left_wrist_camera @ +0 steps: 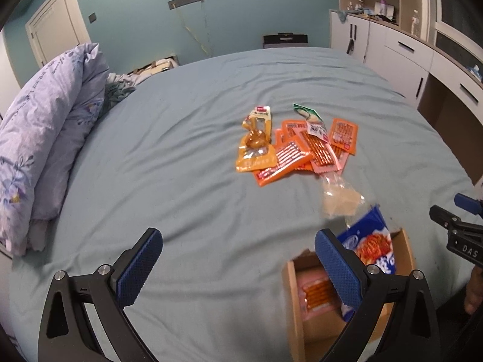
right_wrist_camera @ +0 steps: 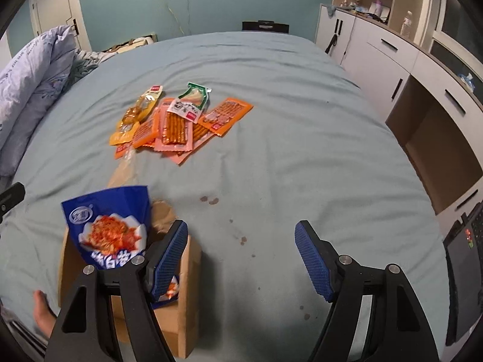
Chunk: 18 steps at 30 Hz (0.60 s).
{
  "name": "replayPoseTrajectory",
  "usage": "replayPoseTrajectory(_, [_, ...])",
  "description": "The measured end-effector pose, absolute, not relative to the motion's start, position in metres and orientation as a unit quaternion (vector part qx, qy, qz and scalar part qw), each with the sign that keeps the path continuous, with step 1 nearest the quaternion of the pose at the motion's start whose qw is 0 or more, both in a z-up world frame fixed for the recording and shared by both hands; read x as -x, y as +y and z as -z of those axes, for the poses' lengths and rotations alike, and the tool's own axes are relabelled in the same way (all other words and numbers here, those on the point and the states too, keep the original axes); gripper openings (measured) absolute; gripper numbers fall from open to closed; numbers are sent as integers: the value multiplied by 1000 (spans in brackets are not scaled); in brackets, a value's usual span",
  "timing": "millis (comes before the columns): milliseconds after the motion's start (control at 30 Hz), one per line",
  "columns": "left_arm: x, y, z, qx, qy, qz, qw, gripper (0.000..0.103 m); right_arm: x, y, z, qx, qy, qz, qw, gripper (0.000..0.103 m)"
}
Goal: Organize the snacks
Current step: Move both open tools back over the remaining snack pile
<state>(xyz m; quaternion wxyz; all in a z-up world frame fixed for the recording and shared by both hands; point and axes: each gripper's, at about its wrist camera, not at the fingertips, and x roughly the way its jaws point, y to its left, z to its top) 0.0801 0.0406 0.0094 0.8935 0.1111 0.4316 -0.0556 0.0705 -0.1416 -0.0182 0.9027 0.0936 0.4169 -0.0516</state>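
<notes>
A pile of orange, pink and yellow snack packets (left_wrist_camera: 292,141) lies on the blue bed sheet (left_wrist_camera: 181,166); the pile also shows in the right wrist view (right_wrist_camera: 178,120). A clear packet (left_wrist_camera: 339,196) lies between the pile and a cardboard box (left_wrist_camera: 294,307). The box (right_wrist_camera: 187,310) holds a blue snack bag (right_wrist_camera: 111,226), standing upright, and a pink packet (left_wrist_camera: 314,294). My left gripper (left_wrist_camera: 238,267) is open and empty, just left of the box. My right gripper (right_wrist_camera: 240,259) is open and empty, just right of the box.
A folded purple quilt (left_wrist_camera: 45,138) lies along the bed's left side. White cabinets and a desk (right_wrist_camera: 422,69) stand along the right. Dark stains (right_wrist_camera: 211,200) mark the sheet near the box. A bare hand (right_wrist_camera: 42,310) shows at the lower left.
</notes>
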Motion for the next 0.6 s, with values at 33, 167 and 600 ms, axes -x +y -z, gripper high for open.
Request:
replayPoseTrajectory(33, [-85, 39, -9, -114, 431, 55, 893, 103, -76, -145, 17, -94, 419, 52, 902, 73])
replayPoseTrajectory(167, [-108, 39, -6, -118, 429, 53, 894, 103, -101, -144, 25, -87, 422, 50, 901, 73])
replayPoseTrajectory(600, [-186, 55, 47, -111, 480, 42, 869, 103, -186, -185, 64, -150, 460, 58, 873, 73])
